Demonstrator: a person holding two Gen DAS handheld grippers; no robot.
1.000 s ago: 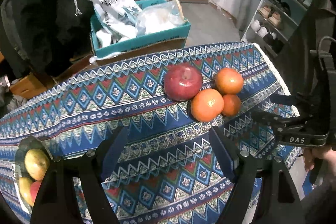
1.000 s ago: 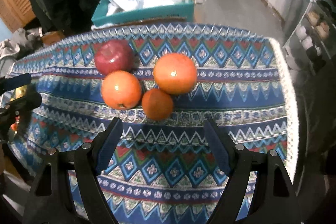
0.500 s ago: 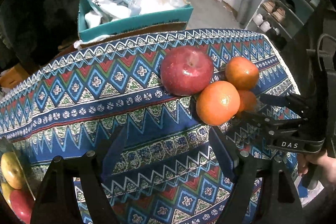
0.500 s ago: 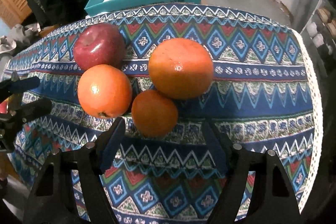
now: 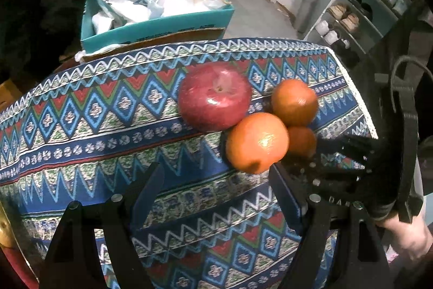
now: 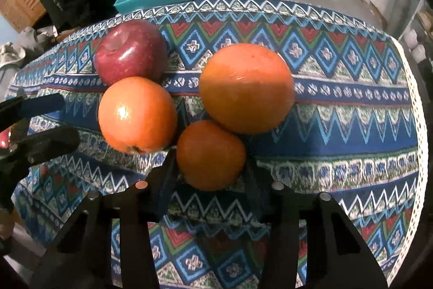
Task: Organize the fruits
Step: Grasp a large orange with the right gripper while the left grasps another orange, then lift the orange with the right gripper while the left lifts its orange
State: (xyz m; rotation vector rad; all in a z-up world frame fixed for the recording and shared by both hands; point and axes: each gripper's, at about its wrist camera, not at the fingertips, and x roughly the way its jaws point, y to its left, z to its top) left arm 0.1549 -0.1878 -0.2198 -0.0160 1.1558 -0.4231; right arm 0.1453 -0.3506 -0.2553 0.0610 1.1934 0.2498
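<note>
The right gripper (image 6: 209,175) is now closing around the small orange (image 6: 210,155), having pushed in from well short of the fruit a second ago, with both fingers flanking it, though full clamping is hard to confirm. The left gripper (image 5: 216,190) is hanging released near the middle orange (image 5: 256,142), which is touching the red apple (image 5: 215,96) on the bench (image 5: 94,126). A first pick is starting, probably.

Both wrist views look down, forward over patterned tablecloth (image 5: 108,126); right closer (shared: fruit cluster (image 6: 211,110)).
</note>
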